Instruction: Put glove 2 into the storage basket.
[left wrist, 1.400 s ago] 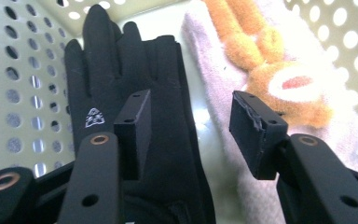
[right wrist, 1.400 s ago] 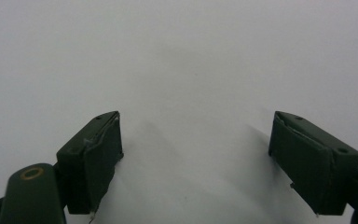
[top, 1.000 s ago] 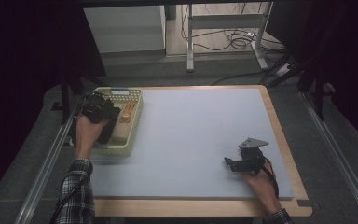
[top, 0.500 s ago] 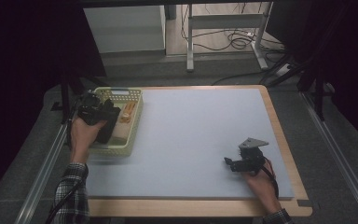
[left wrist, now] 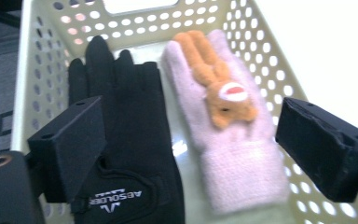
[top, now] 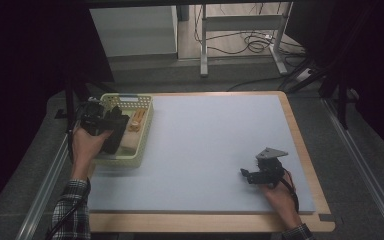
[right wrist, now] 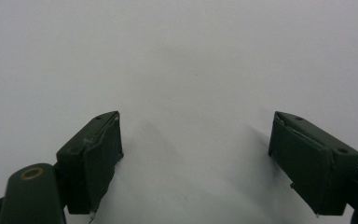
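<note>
Right gripper (top: 252, 176) rests at 5 o'clock on the pale blue mat (top: 215, 145), jaws spread, nothing between them. Wooden table edge (top: 205, 222) borders the mat. At 9 o'clock, left gripper (top: 111, 131) hovers over the cream perforated basket (left wrist: 261, 51), jaws spread above a black glove (left wrist: 126, 121) and a pink glove (left wrist: 228, 158) lying side by side. Beyond, at 12 o'clock: grey floor, cables (top: 252, 45), metal frame legs (top: 203, 45).

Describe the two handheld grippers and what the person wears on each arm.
Both the left gripper and the right gripper are black with two blocky, rectangular jaws. The right one carries a grey three-cornered plate and a thin cable. The left sleeve is plaid; a plaid cuff shows on the right.
</note>
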